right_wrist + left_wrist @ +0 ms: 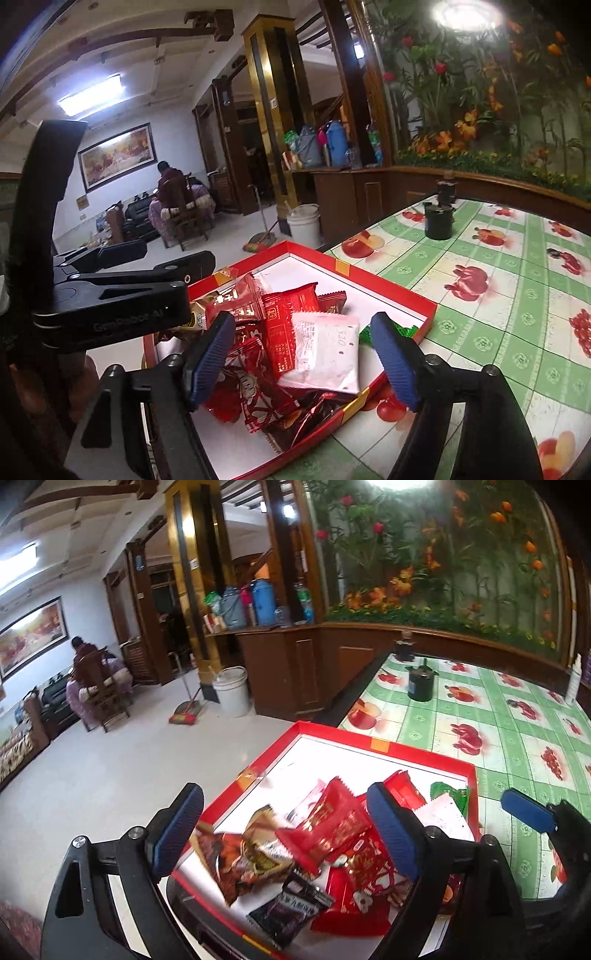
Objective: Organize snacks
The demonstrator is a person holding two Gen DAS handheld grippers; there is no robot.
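blue ribbed pads of the left gripper (286, 834) sit nearest the lens, spread wide and holding nothing, poised over the near end of a shallow red cardboard box with a white floor (384, 744). right gripper (303, 356) likewise parted and empty, framing the same heap from the other side.

snacks all lie inside the box, piled toward its near end; far end bare. box rests at the edge of a table under a green-checked fruit-print oilcloth (517, 738). a dark lidded jar (421, 684) stands well apart, farther along the table.

pile: red foil sachet with gold lettering (325, 825) on top in the left view; brown crinkled foil packet (243, 860) beside it; black sachet with white print (291, 912) at the near edge; white matte pouch (325, 350) lying over a red packet with a printed back (286, 325); green wrapper (448, 794) near the box wall.

handling, as a judgement: all light, soft, puffed with air; foil likely slick, contents probably crushable. best hold looks like the crimped end seals or a flat edge, gentle squeeze, topmost piece first, since they overlap and a neighbour could drag along.
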